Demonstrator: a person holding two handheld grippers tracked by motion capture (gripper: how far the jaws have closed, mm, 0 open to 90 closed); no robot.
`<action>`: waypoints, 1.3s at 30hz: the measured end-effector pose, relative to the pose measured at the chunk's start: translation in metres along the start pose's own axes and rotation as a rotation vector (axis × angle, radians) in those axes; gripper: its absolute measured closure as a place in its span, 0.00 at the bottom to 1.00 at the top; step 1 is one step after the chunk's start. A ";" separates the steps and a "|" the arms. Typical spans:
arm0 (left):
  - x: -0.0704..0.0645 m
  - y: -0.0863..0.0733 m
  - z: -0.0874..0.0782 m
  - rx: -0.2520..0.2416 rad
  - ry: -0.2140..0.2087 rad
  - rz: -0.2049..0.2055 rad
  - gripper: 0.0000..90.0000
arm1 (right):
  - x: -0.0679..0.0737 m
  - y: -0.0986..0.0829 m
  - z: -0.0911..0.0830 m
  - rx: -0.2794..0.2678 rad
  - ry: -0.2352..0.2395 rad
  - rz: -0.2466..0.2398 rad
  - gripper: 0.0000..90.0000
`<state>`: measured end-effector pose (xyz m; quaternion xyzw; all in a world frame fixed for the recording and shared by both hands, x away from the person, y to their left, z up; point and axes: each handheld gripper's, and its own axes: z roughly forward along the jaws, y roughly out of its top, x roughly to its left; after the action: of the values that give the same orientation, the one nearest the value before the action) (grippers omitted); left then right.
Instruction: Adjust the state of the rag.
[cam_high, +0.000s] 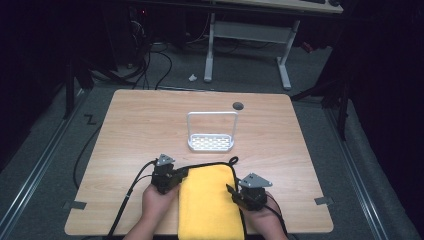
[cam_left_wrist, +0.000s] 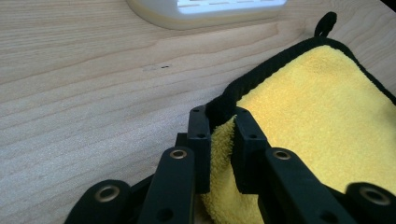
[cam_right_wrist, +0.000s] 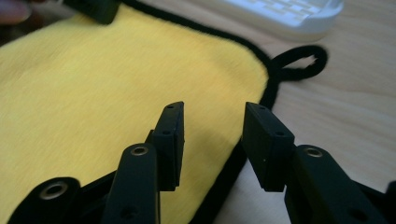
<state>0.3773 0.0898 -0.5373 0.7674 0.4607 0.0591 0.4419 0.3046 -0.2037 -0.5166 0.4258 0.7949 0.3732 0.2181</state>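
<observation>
1. A dim room with a grey floor is seen around a light wooden surface (cam_high: 135, 130); a white-legged desk stands beyond it.
2. A yellow towel (cam_high: 210, 202) edged in black is laid flat on the near part of the surface, between the two hands, with its near end at the surface's front edge.
3. A white rack (cam_high: 211, 132) with a tall wire handle is stood at the middle of the surface, just beyond the towel's far edge and apart from it.
4. The left claw (cam_high: 181, 175) is held at the towel's far left corner; in the left gripper view, the black hem and yellow pile are seen pinched between its closed jaws.
5. The right claw (cam_high: 231, 190) is held over the towel's right edge; in the right gripper view, its jaws are parted, with nothing between them, one over the cloth and one over the hem.
6. A black hanging loop (cam_high: 233, 160) is seen at the towel's far right corner, lying on the wood.
</observation>
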 end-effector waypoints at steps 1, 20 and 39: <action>0.001 0.000 0.000 0.001 -0.005 -0.007 0.88 | -0.004 0.005 0.003 0.002 -0.009 0.012 0.64; 0.001 -0.001 -0.001 -0.005 -0.016 -0.008 0.83 | -0.019 0.030 0.055 0.114 0.001 0.079 0.52; 0.002 -0.001 -0.002 -0.003 -0.025 -0.013 0.83 | -0.005 0.026 0.052 0.075 0.030 0.050 0.88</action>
<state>0.3767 0.0928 -0.5381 0.7645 0.4601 0.0474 0.4490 0.3552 -0.1779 -0.5286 0.4479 0.8005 0.3548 0.1807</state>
